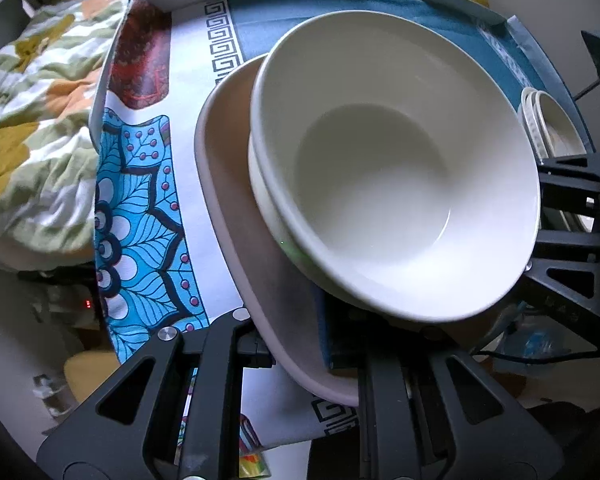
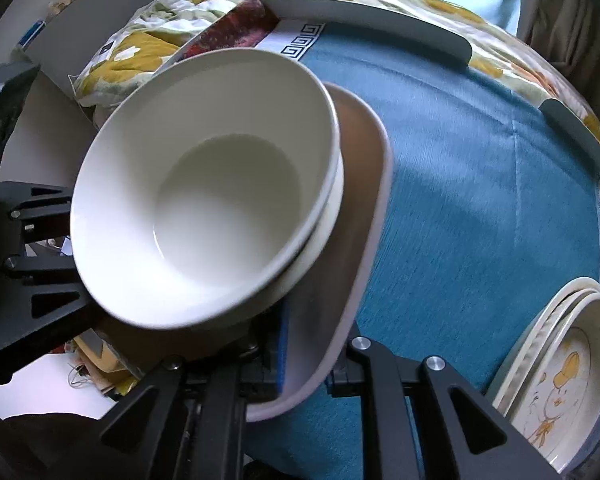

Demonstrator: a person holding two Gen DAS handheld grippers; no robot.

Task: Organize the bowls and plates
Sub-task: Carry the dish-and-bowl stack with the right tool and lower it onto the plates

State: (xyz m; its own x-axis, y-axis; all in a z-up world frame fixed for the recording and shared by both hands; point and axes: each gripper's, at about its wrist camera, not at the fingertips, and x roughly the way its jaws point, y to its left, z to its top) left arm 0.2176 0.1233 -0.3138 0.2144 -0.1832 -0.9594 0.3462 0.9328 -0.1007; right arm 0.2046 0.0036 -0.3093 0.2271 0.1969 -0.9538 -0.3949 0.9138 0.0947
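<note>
Left wrist view: the left gripper [image 1: 300, 364] sits at the bottom centre of the frame, its jaws clamped narrow on the near rim of a pale pinkish-grey plate [image 1: 236, 216]; the plate runs from the bottom centre up to the middle left; two nested white bowls [image 1: 380, 168] stand on it and fill the middle and right of the frame; under them lies a cloth [image 1: 148, 216] with a blue floral print at the left, and teal at the top; a floral quilt [image 1: 32, 120] fills the upper left; small cream dishes [image 1: 552, 128] show at the right edge, just above the black frame of the right gripper [image 1: 572, 240].

Right wrist view: the right gripper [image 2: 296, 364] at the bottom centre is pinched tight on the plate [image 2: 364, 208] at its near edge; the bowls [image 2: 204, 208] ride on the plate at the centre left; the teal cloth [image 2: 480, 200] spreads over the right half; stacked cream plates [image 2: 560, 360], the top one with a cartoon duck, lie at the lower right; the left gripper [image 2: 28, 248] shows at the left edge.
</note>
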